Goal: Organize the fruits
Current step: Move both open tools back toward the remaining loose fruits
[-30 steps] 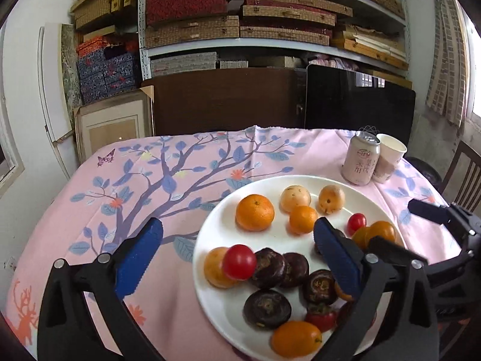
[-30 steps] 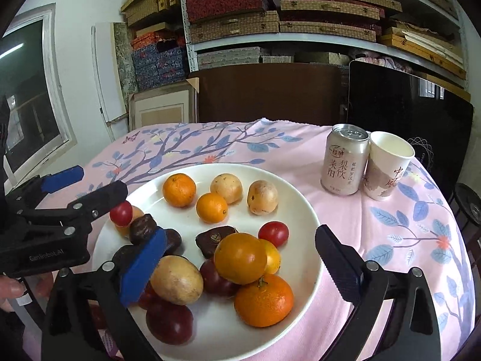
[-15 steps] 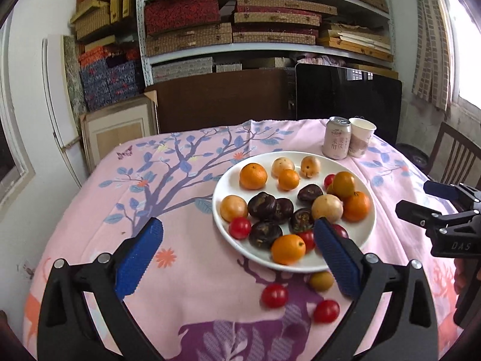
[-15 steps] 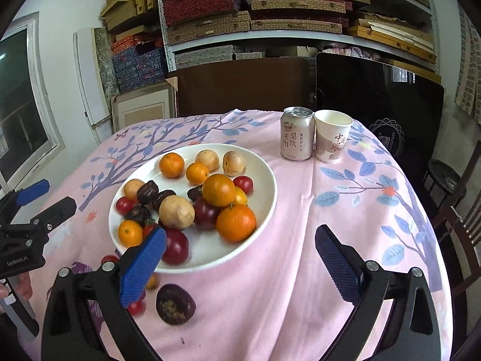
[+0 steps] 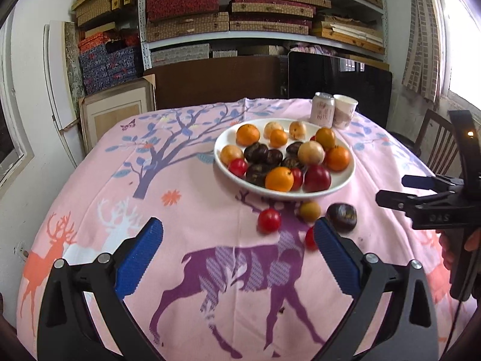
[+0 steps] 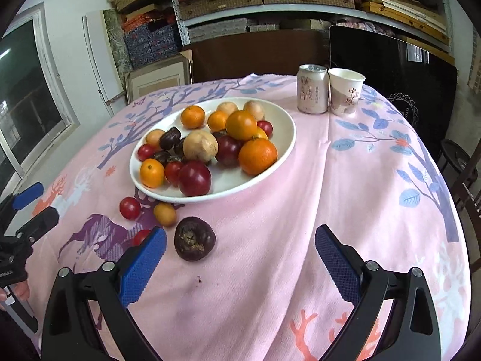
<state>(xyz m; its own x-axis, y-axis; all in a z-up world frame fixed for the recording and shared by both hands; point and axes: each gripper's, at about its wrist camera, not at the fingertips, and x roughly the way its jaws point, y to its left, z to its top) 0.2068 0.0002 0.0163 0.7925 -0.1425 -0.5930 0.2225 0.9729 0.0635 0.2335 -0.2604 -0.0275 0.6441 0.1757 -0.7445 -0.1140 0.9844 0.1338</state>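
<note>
One white plate point(image 6: 282, 138) sits on the tabletop, with one drink can point(image 6: 312, 92) and one paper cup point(image 6: 345, 91). On the plate there are six orange fruits point(image 6: 257, 155), three pale tan fruits point(image 6: 200, 145), two dark red plums point(image 6: 194, 178), three red cherry tomatoes point(image 6: 145, 152) and at least four dark brown fruits point(image 6: 170, 137), partly hidden. Four pieces lie off the plate: two loose cherry tomatoes point(image 6: 130, 207), one small yellow fruit point(image 6: 164, 214) and one dark purple fruit point(image 6: 194, 238).
</note>
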